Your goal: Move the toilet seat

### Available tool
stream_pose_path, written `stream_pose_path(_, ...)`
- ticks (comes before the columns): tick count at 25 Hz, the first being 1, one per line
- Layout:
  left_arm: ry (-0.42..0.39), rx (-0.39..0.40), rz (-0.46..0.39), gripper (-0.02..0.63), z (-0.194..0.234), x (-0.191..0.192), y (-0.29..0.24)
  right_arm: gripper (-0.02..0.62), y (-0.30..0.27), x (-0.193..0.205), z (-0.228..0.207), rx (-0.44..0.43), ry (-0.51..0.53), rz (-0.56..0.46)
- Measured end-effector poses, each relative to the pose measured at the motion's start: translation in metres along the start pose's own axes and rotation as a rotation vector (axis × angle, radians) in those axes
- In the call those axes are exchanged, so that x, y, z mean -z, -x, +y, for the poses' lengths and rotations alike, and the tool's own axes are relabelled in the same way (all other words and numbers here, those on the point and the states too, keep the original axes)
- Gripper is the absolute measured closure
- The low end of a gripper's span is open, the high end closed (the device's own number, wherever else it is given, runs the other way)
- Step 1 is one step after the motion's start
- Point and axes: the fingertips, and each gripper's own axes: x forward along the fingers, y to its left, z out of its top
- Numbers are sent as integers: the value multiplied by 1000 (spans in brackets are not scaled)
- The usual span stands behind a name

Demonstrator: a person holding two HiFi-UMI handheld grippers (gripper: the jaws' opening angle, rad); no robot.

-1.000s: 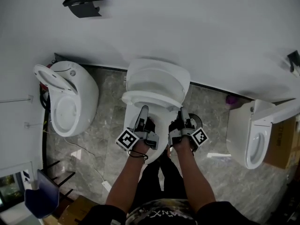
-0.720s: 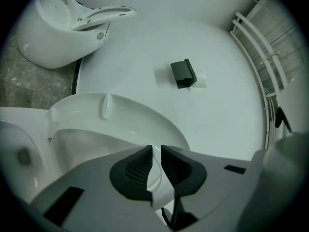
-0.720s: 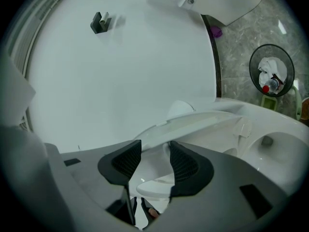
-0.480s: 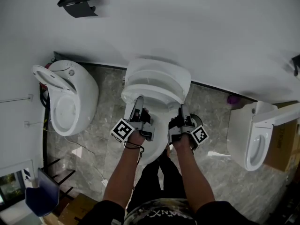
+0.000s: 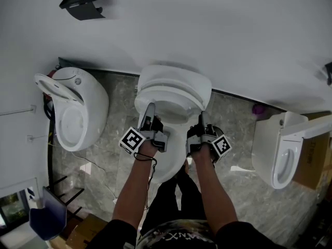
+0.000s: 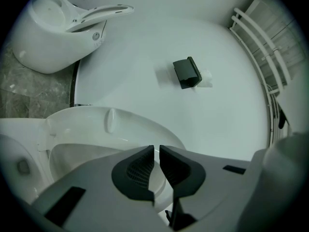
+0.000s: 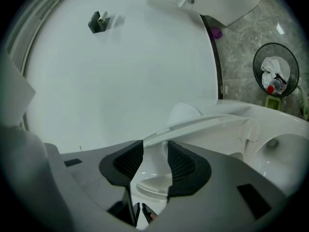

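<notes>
The white toilet seat (image 5: 167, 107) of the middle toilet stands partly raised over its bowl (image 5: 167, 160), in front of the lid (image 5: 174, 79) by the wall. My left gripper (image 5: 149, 112) is at the seat's left rim (image 6: 96, 122). Its jaws (image 6: 157, 151) are shut, with only a hairline gap and nothing seen between them. My right gripper (image 5: 201, 120) is at the seat's right rim (image 7: 207, 121). That rim runs in between its pads (image 7: 182, 164), and the jaws (image 7: 154, 151) are closing on it.
A second toilet (image 5: 78, 113) with its seat up stands on the left, and a third (image 5: 280, 149) on the right beside a cardboard box (image 5: 311, 160). A black holder (image 5: 85, 1) hangs on the wall. A round waste bin (image 7: 274, 74) sits on the marble floor right of the bowl.
Both grippers have moved toward the wall and the seat has tilted further up with them. The left gripper has shifted left and its marker cube has turned.
</notes>
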Motion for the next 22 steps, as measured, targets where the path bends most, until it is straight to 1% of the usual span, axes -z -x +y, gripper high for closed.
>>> stream_pose_path(1,9,9,-3,555,-3,1,0,441,2,-1,3,-10,4,0)
stream_pose_path(3,-10,-2,1,557,0,-1,-1,512,-3,1,11,-34,32,10)
stream_pose_path(6,-10,-3,0,557,2,-4,-6,512,-17,7,22,-45,67,29)
stream_pose_path(9,-43,-29,10,557,8,-4,-6,512,-20,8,25,-57,57,17)
stream_pose_path(11,-42,-25,14,557,7,-4,-9,508,-19,8,23,-60,52,14)
stream_pose_path(15,-60,-42,21,558,10,-6,-10,508,-21,7,25,-63,58,15)
stream_pose_path(19,-40,-22,21,560,6,-5,-14,511,-20,8,24,-58,67,17)
stream_pose_path(22,-54,-31,28,560,8,-6,-13,522,-19,9,26,-57,82,27)
